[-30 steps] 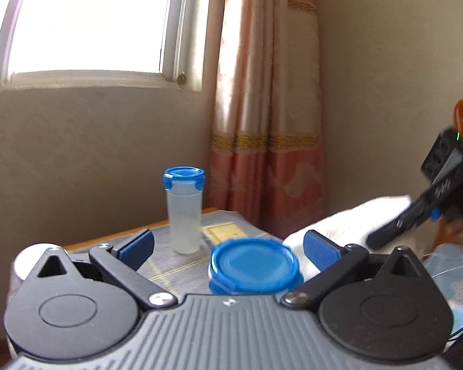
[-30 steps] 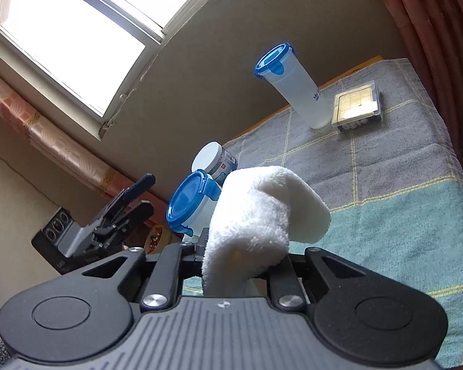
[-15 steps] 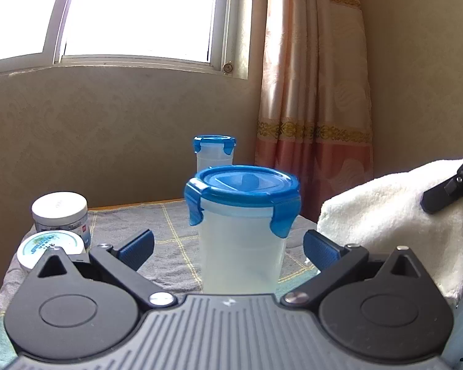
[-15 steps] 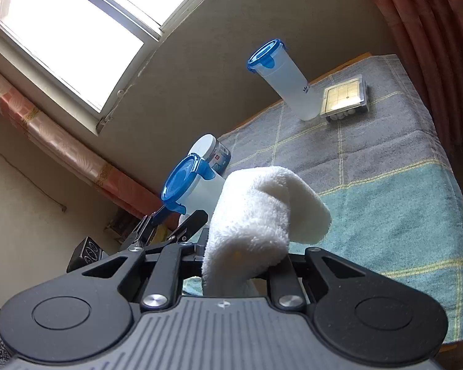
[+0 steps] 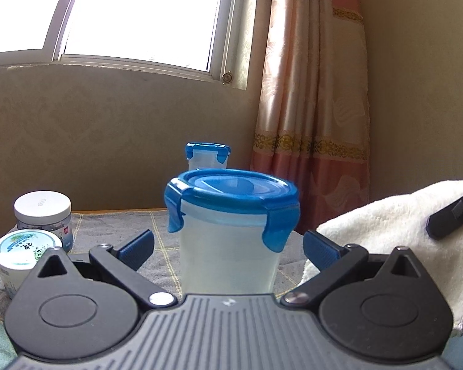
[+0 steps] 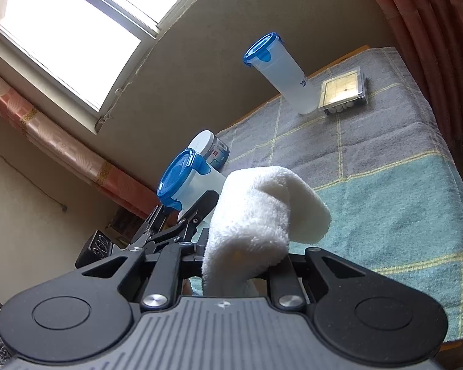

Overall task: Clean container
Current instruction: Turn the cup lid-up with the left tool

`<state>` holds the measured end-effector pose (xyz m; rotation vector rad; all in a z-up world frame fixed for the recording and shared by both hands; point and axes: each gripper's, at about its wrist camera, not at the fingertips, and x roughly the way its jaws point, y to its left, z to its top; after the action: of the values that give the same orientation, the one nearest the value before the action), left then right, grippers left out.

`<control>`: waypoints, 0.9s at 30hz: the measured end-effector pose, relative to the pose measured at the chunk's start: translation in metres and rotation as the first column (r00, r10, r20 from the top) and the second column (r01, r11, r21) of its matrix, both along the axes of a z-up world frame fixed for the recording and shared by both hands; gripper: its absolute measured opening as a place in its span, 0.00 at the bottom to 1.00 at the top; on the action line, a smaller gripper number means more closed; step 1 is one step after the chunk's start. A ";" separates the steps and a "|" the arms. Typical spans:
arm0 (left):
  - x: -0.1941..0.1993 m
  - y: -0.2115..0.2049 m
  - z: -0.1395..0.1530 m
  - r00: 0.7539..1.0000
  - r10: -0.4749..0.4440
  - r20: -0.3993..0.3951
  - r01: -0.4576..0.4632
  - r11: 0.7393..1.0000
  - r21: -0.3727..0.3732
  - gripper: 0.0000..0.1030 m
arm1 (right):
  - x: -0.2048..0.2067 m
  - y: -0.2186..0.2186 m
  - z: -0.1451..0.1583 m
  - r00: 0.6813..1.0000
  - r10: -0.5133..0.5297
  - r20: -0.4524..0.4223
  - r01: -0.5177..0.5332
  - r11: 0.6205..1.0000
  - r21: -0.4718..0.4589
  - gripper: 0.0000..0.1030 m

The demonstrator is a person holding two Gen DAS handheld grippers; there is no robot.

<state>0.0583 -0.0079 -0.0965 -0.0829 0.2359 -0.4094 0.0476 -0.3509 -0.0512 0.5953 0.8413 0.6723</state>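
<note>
Between the spread blue pads of the left gripper [image 5: 228,246] stands the container [image 5: 231,231], lid clipped on, with gaps on both sides. Just beside it, the right gripper [image 6: 240,265] pinches a folded white cloth [image 6: 262,209]. Whether any wiping is done cannot be judged; the container looks clear either way.

Container [image 5: 230,246]: translucent round tub, blue clip-lock lid [image 5: 234,186] latched shut. Upright on checked cloth. White towel [image 5: 385,225] (fluffy, folded) just beside it, contact unclear.
</note>
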 end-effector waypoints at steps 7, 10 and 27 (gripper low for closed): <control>0.008 0.005 -0.004 1.000 -0.010 -0.021 0.009 0.999 -0.038 0.97 | 0.001 0.009 -0.001 1.000 0.010 0.014 -0.010 0.999 -0.040 0.18; 0.011 0.006 -0.006 0.999 -0.020 -0.038 0.018 0.999 -0.047 0.85 | 0.004 0.015 -0.001 1.000 0.026 0.011 -0.025 0.998 -0.060 0.19; 0.018 0.010 -0.011 0.995 -0.035 -0.089 0.028 0.996 -0.080 0.67 | 0.015 0.028 -0.010 0.998 0.058 -0.005 -0.058 0.992 -0.107 0.20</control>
<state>0.0765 0.0023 -0.1080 -0.1752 0.3107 -0.4465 0.0623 -0.3228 -0.0611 0.4759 0.8939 0.6748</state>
